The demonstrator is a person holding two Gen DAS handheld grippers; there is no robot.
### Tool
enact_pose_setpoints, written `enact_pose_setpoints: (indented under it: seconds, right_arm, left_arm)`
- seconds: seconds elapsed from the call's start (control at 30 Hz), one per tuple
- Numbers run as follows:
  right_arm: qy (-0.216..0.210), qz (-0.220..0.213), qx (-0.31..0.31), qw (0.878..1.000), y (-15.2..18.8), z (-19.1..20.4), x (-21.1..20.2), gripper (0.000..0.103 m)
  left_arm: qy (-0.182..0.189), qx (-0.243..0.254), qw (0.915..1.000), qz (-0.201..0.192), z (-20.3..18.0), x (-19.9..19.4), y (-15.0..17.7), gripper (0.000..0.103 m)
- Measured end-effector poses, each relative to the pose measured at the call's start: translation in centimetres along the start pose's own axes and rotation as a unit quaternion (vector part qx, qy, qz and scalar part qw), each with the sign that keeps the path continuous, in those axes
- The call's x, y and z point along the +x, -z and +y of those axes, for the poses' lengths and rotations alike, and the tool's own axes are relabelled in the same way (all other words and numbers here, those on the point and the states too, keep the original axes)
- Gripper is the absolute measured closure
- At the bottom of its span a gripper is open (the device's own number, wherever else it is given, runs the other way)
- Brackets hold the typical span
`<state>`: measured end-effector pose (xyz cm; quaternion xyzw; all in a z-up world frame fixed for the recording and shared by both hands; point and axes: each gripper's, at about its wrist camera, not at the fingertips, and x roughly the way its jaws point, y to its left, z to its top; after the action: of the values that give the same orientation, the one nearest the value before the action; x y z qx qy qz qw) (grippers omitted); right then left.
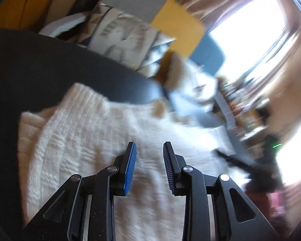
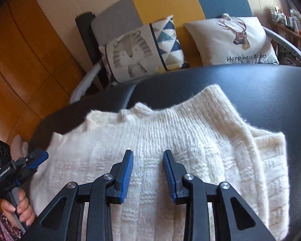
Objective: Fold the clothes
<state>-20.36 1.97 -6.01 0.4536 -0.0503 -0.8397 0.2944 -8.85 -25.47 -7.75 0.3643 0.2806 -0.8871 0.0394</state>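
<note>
**Fingers apart over a loose knit**

Fingers of the right gripper and left gripper stand parted, holding nothing, above the white sweater on the dark table. Fluffy yarn may snag on ribbed pads; layers folded at its right may slide apart.

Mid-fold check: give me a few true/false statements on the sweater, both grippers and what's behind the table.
1. The white knit sweater lies on a dark table. True.
2. The right gripper is clamped on the sweater. False: its fingers stand apart, holding nothing.
3. The left gripper is open. True.
4. The deer cushion lies on the sweater. False: it sits behind the table.
</note>
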Motion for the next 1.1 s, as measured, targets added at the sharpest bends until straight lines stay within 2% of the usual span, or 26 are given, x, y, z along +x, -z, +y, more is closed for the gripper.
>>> enact_pose_setpoints:
  seconds: [0.03,0.07,0.13,0.33,0.53,0.73,0.87,1.03,1.1]
  right_arm:
    - [0.008,-0.002,0.001,1.0,-0.2,0.1,0.5,0.072]
    - [0.016,-0.002,0.006,1.0,-0.4,0.2,1.0,0.073]
    - [0.028,0.0,0.019,0.999,-0.8,-0.1,2.1,0.074]
    - [0.066,-0.02,-0.028,0.997,-0.6,0.6,4.0,0.074]
    - [0.031,-0.021,-0.008,0.999,-0.4,-0.6,3.2,0.074]
    - [0.039,-0.016,-0.007,0.999,2.0,0.1,1.4,0.074]
    - [0.045,-0.027,0.007,0.999,5.5,1.2,-1.2,0.074]
    - [0.02,-0.032,0.021,0.999,9.7,2.0,-4.9,0.075]
    - [0.008,-0.044,0.021,0.999,10.2,2.7,-6.8,0.074]
  left_arm:
    - [-0.04,0.003,0.9992,-0.008,0.3,0.4,-0.2,0.072]
    - [-0.059,0.002,0.9981,-0.016,0.6,0.5,-0.3,0.072]
    - [-0.071,0.006,0.9972,-0.023,1.1,0.6,-0.3,0.073]
    - [-0.103,0.016,0.9936,-0.043,2.3,0.9,-0.2,0.073]
    - [-0.098,0.031,0.9938,-0.041,1.6,1.4,-0.3,0.073]
    - [-0.095,0.073,0.9926,-0.025,0.7,0.2,1.3,0.073]
    - [-0.083,0.076,0.9935,-0.013,0.6,-2.4,4.1,0.073]
    - [-0.076,0.048,0.9959,0.005,0.1,-6.4,6.7,0.073]
    - [-0.062,0.036,0.9974,-0.009,-1.0,-8.0,7.1,0.072]
